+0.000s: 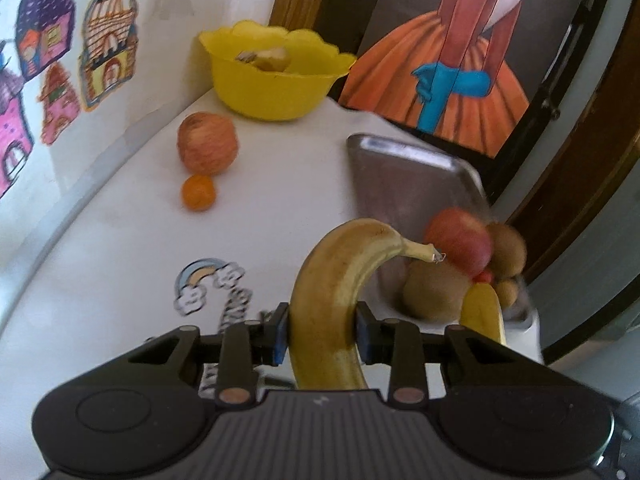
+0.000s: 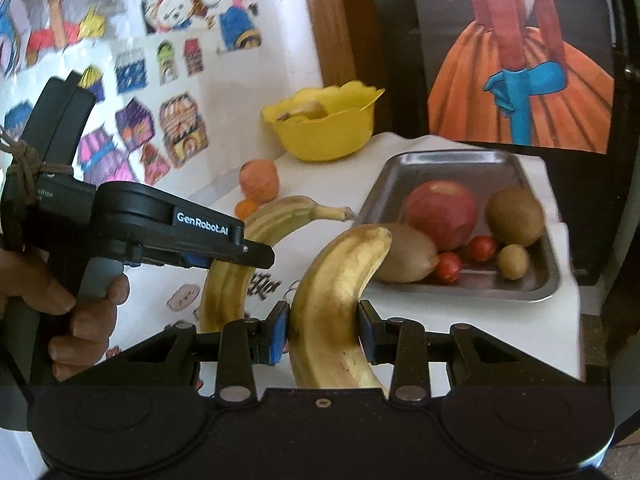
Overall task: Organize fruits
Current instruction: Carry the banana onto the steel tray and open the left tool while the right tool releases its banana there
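My left gripper [image 1: 322,334] is shut on a yellow banana [image 1: 340,276] held above the white table, stem pointing right. My right gripper [image 2: 323,330] is shut on a second banana [image 2: 338,288], its tip toward the metal tray [image 2: 532,280]. The right wrist view shows the left gripper [image 2: 224,256] side-on with its banana [image 2: 264,224]. The tray holds a red apple [image 2: 442,214], kiwis [image 2: 514,216] and cherry tomatoes [image 2: 482,248]. The right banana's end shows in the left wrist view [image 1: 482,312].
A yellow bowl [image 1: 272,92] with a fruit inside stands at the back by the wall. A peach-coloured apple [image 1: 207,143] and a small orange [image 1: 199,193] lie on the table [image 1: 120,248] left of the tray [image 1: 400,184]. Stickers cover the wall.
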`<state>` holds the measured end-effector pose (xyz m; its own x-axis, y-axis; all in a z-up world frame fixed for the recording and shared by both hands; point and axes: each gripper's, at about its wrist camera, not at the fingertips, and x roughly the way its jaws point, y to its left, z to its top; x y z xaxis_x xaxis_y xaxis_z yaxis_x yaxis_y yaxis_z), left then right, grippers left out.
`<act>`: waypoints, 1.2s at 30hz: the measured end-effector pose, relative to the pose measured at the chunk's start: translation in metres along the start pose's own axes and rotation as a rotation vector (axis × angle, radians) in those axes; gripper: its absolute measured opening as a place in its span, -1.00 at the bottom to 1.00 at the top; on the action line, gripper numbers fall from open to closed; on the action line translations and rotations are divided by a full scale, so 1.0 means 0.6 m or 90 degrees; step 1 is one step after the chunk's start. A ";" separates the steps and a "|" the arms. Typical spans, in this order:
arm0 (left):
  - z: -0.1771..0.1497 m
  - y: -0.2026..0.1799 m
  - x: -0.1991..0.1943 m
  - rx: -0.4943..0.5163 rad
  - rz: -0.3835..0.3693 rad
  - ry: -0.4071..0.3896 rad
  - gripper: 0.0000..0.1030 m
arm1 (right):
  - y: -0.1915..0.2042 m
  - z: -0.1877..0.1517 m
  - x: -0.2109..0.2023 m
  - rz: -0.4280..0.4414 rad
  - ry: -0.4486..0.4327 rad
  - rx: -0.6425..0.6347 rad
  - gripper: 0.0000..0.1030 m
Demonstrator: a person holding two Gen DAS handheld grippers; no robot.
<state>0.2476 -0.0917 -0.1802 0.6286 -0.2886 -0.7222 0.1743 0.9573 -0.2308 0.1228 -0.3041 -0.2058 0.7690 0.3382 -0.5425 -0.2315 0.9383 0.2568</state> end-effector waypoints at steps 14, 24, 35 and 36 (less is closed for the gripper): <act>0.064 -0.096 0.039 -0.037 -0.014 -0.042 -0.31 | -0.114 0.068 -0.046 -0.018 -0.078 0.084 -0.28; 0.130 -0.137 0.072 -0.056 0.006 -0.081 -0.31 | -0.188 0.162 -0.056 0.036 -0.124 0.095 -0.28; 0.171 -0.142 0.173 -0.049 0.039 -0.068 -0.30 | -0.251 0.246 0.036 0.052 -0.174 0.027 -0.28; 0.171 -0.142 0.180 -0.054 0.040 -0.064 -0.30 | -0.255 0.249 0.048 0.053 -0.168 0.021 -0.28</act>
<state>0.3788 -0.2022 -0.1716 0.7095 -0.2207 -0.6693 0.0699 0.9671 -0.2448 0.2695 -0.4488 -0.1411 0.8774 0.3799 -0.2931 -0.2841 0.9035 0.3207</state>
